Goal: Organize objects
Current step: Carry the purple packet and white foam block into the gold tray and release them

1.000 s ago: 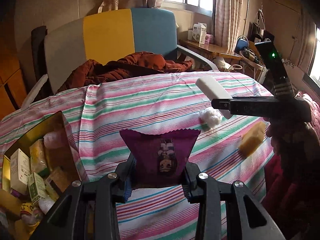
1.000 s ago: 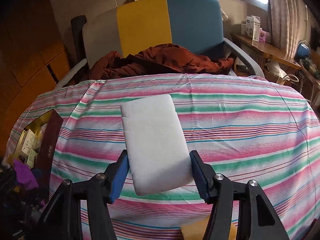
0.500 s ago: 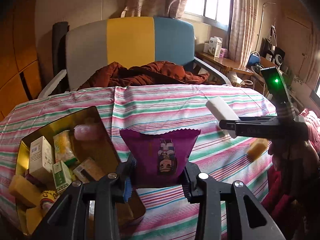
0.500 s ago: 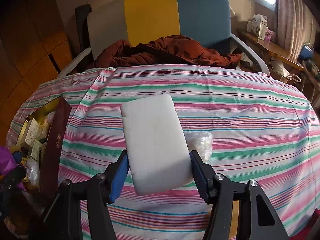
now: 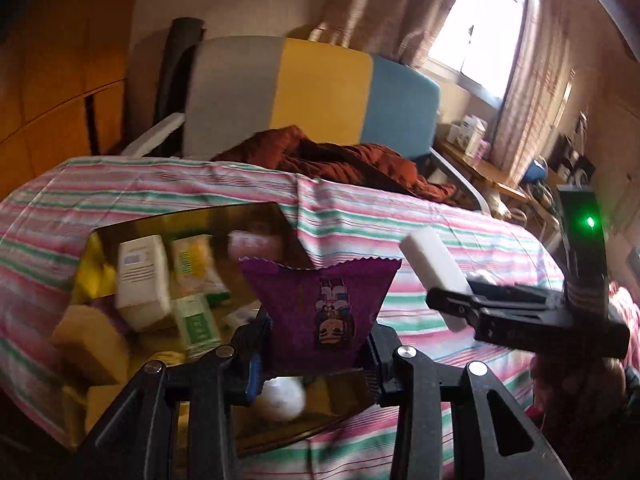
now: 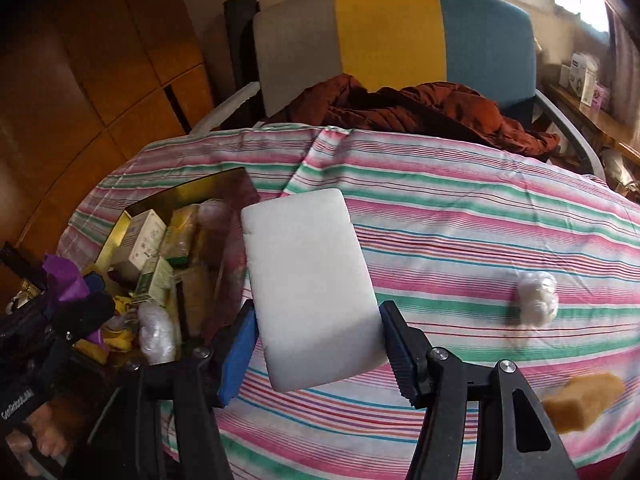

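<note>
My left gripper is shut on a purple snack packet and holds it over the near right part of the gold-lined box. The box holds several small cartons, yellow sponges and wrapped items. My right gripper is shut on a white sponge block above the striped tablecloth, just right of the box. It also shows in the left wrist view, with the white block sticking out. In the right wrist view the left gripper is at the far left.
A white plastic-wrapped ball and a tan sponge lie on the striped cloth to the right. A chair with a rust-coloured jacket stands behind the table. A wooden cabinet is at the left.
Both grippers have moved left toward the box with their loads. The purple packet now hangs over the box; the white block is beside the box's right wall.
</note>
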A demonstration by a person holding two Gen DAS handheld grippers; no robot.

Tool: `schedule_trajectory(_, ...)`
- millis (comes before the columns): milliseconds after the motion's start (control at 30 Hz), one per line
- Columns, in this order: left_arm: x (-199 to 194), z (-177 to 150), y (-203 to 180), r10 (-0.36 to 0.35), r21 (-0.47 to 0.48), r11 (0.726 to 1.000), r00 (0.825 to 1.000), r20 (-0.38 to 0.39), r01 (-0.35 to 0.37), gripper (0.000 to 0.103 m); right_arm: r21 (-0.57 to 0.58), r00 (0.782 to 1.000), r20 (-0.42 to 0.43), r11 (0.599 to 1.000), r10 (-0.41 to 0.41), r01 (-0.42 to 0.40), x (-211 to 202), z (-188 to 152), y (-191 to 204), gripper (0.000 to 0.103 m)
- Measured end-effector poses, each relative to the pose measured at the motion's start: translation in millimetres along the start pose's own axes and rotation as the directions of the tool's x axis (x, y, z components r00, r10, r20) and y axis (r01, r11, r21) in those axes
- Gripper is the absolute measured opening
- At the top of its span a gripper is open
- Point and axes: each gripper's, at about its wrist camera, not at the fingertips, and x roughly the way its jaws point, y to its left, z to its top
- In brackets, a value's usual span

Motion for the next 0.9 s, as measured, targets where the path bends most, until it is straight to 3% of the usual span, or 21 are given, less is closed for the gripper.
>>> schedule_trajectory(167, -30, -3, 59, 0.074, -0.119, 0.991, 0.997, 0.036, -0.069, 0.039, -0.061, 0.997, -0.016, 0.995, 0.077, -0.078, 5, -6, 45, 0.061)
schedule_trajectory(433, -52, -19, 129, 0.178, -0.270, 0.949, 0.983, 0.036, -0.162, 0.039, -0.138, 0.986, -0.073, 0.978, 0.150, -0.159, 18, -21, 93, 0.061)
schedule_trajectory(567, -49, -22, 135, 0.167, -0.293, 0.944, 0.985, 0.033, -0.150, 0.039, -0.173, 0.982, -0.101, 0.969, 0.159, -0.175, 28, -26, 108, 0.061)
schedule_trajectory(900, -32, -10, 113, 0.094, -0.254, 0.963, 0.995, 0.024, -0.085, 0.039, -0.216, 0.980, -0.133, 0.961, 0.147, -0.173, 42, -36, 121, 0.061)
